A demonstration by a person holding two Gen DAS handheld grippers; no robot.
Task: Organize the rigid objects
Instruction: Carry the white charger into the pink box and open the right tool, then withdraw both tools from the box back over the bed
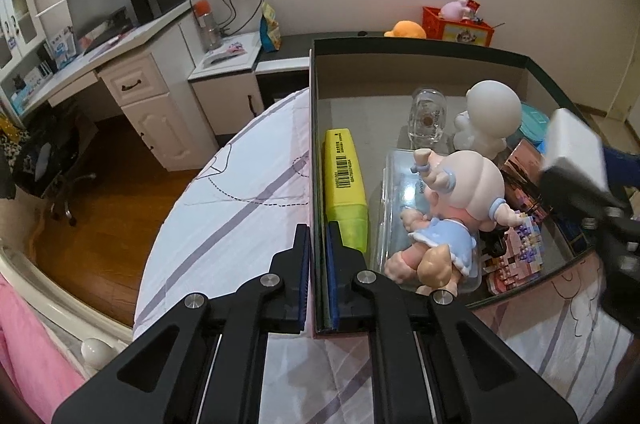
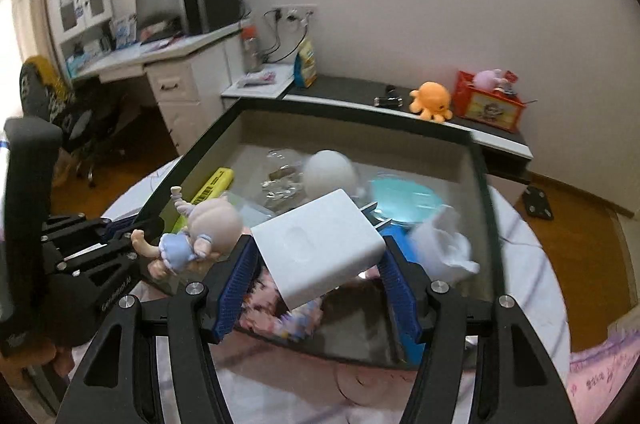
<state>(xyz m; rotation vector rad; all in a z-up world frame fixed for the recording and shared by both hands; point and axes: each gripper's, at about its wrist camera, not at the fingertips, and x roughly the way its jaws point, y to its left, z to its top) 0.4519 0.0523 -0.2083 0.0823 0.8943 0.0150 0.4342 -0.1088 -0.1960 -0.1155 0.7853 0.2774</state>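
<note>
A dark open box (image 1: 420, 46) stands on a bed. My left gripper (image 1: 318, 232) is shut on the box's left wall, one pad outside and one inside. Inside the box lie a yellow highlighter (image 1: 346, 184), a doll in a blue dress (image 1: 452, 208) on a clear plastic case (image 1: 394, 192), a white figure (image 1: 492, 116), a glass (image 1: 427, 116), a teal lid (image 1: 534, 122) and a block toy (image 1: 516, 256). My right gripper (image 2: 318, 246) is shut on a white charger (image 2: 320, 244), tilted above the box's near right part. The charger (image 1: 576, 144) shows blurred at the right edge.
The bed sheet (image 1: 240, 208) spreads left of the box. Beyond it are a white desk (image 1: 140, 64) with a monitor (image 1: 100, 0), and a dark shelf holding an orange octopus plush (image 2: 434, 100) and a red box (image 2: 490, 104). Wood floor lies at the left.
</note>
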